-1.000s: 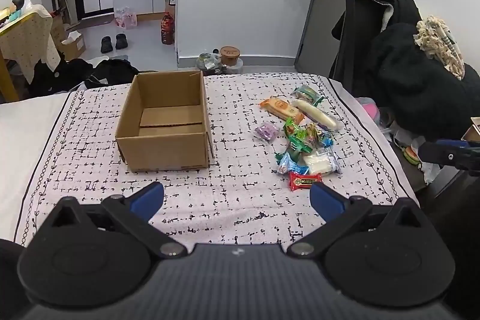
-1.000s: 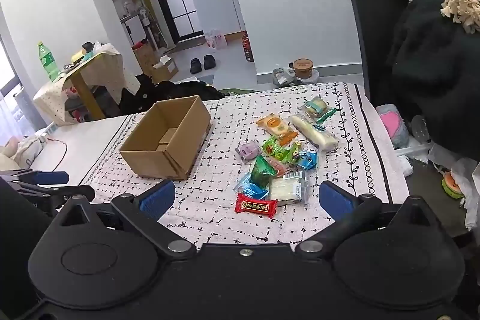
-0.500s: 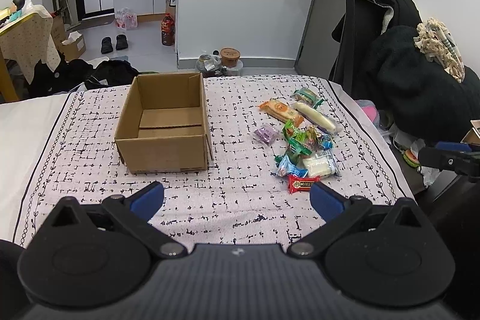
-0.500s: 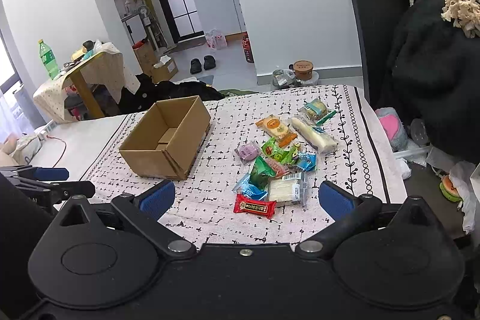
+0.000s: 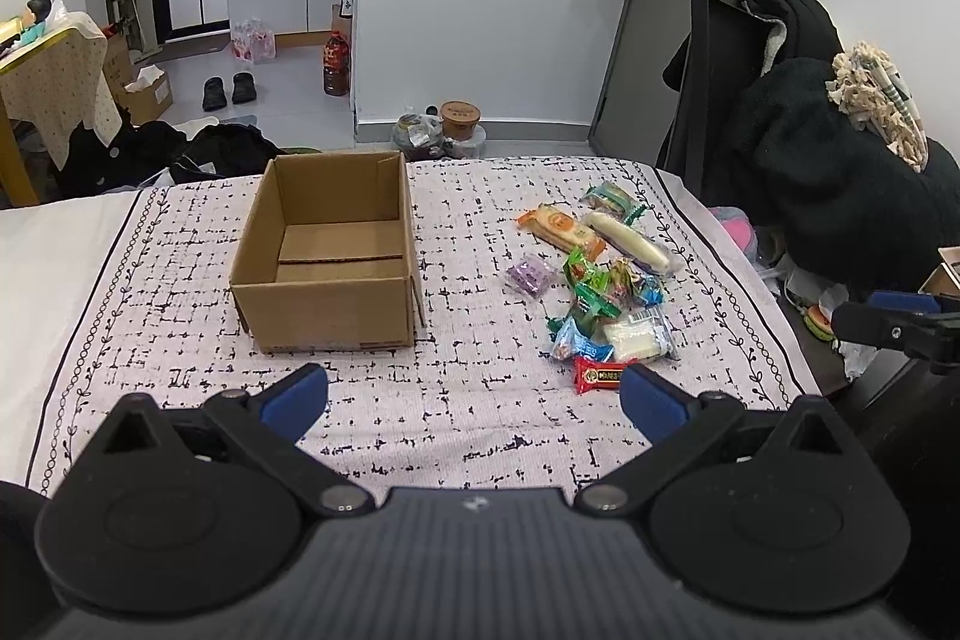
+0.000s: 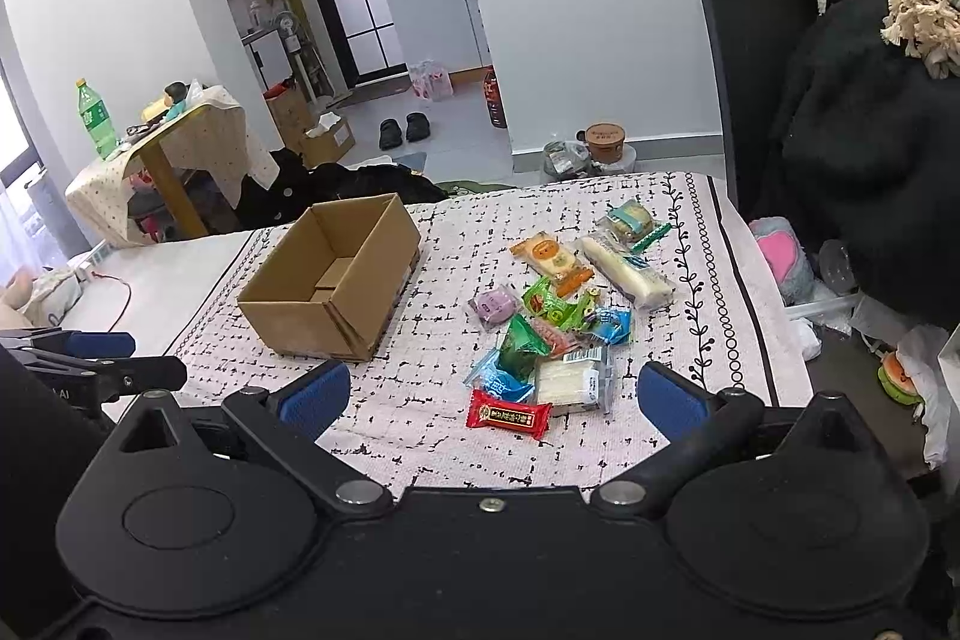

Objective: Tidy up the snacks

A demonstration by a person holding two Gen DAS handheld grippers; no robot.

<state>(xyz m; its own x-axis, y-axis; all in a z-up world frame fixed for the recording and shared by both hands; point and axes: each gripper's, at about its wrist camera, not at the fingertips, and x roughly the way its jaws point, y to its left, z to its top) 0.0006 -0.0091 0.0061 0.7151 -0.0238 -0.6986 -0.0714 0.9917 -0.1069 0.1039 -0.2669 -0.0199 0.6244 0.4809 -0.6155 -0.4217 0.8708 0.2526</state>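
An open, empty cardboard box point(image 5: 333, 253) point(image 6: 333, 280) stands on the patterned tablecloth point(image 5: 468, 400). To its right lies a heap of several wrapped snacks point(image 5: 600, 280) point(image 6: 558, 316), with a red bar point(image 5: 597, 375) point(image 6: 509, 413) nearest me and a long white pack point(image 6: 624, 265) at the far side. My left gripper point(image 5: 474, 394) is open and empty, held above the table's near edge. My right gripper point(image 6: 492, 397) is open and empty, just short of the red bar.
A black chair draped with dark coats point(image 5: 798, 148) stands right of the table. Bags, a tub point(image 5: 461, 119) and a bottle sit on the floor behind it. A covered side table point(image 6: 174, 142) stands at far left.
Both grippers have crept slightly forward toward the table. Both stay open and nothing on the table has moved.
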